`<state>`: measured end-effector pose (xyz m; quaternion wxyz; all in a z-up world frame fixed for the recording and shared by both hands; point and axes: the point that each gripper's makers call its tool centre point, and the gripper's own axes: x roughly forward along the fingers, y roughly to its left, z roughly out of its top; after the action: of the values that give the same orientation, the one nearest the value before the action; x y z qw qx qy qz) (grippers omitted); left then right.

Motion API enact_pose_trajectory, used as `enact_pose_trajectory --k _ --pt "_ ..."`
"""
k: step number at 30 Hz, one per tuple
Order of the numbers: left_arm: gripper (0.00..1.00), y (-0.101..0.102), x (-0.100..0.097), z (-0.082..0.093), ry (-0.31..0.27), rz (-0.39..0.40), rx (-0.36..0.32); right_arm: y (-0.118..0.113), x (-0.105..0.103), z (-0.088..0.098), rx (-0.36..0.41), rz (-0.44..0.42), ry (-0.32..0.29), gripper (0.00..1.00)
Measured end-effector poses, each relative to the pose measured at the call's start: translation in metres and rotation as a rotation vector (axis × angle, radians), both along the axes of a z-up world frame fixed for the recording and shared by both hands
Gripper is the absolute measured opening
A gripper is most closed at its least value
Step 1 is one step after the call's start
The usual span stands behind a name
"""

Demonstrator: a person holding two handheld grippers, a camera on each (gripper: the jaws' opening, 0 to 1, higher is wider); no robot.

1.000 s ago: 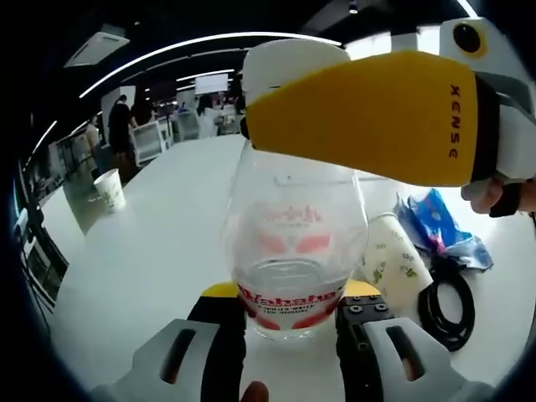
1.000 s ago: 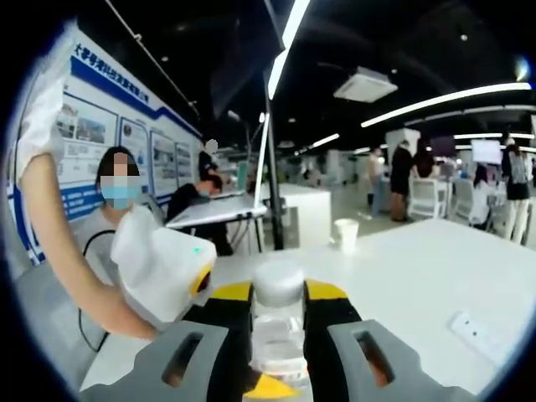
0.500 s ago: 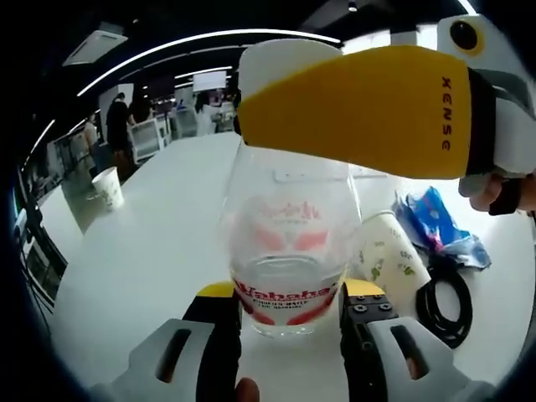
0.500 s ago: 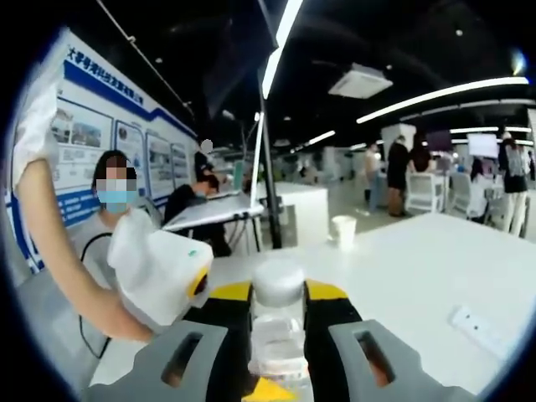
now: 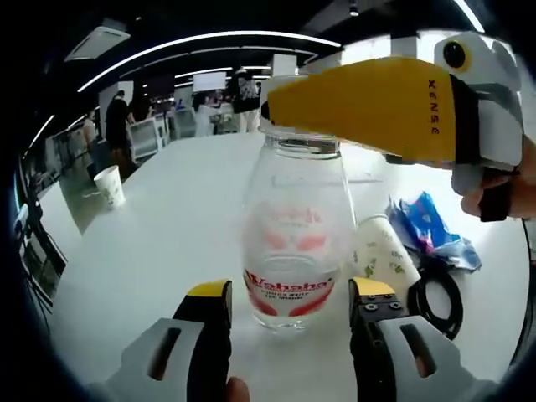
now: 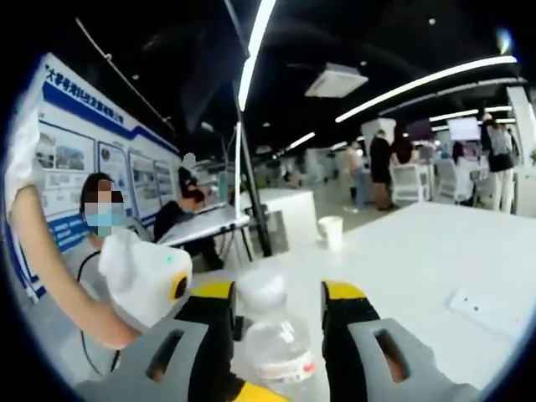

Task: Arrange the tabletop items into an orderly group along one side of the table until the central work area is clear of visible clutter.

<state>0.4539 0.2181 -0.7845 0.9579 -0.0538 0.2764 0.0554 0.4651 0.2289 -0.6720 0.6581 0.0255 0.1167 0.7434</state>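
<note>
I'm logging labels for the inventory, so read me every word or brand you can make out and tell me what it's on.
"Wahaha": red band on the clear bottle.
"XENSE": side of the right hand-held gripper above the bottle.
Small print under "Wahaha": too small to read.
Wall posters: header and text too blurred to read.
Paper cup beside the bottle: a leaf pattern, no legible words.

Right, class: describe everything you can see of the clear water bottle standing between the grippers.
The water bottle is clear plastic with a white cap and a red-and-white label band low on its body. It looks nearly empty. It stands upright on the white table, between the left gripper jaws, which stand apart from it. The right gripper reaches over its cap, jaws spread. A patterned paper cup lies behind it.
</note>
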Motion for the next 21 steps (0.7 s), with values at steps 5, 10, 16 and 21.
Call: enact_pose_trajectory --k 5,10,16,21 --pt "0.56 -0.002 -0.001 0.003 -0.002 -0.004 0.003 -0.008 0.002 0.006 -0.001 -0.007 -0.011 0.41" --pt "0.65 -0.007 -0.003 0.008 -0.002 -0.023 -0.003 -0.02 0.006 0.005 -0.021 -0.025 -0.015 0.44" --pt "0.75 -0.012 -0.007 0.012 0.011 -0.043 -0.011 -0.034 0.007 -0.002 -0.08 -0.045 -0.004 0.52" --pt "0.82 -0.016 -0.008 0.016 0.014 -0.06 -0.002 -0.041 0.009 -0.006 -0.111 -0.06 0.015 0.57"
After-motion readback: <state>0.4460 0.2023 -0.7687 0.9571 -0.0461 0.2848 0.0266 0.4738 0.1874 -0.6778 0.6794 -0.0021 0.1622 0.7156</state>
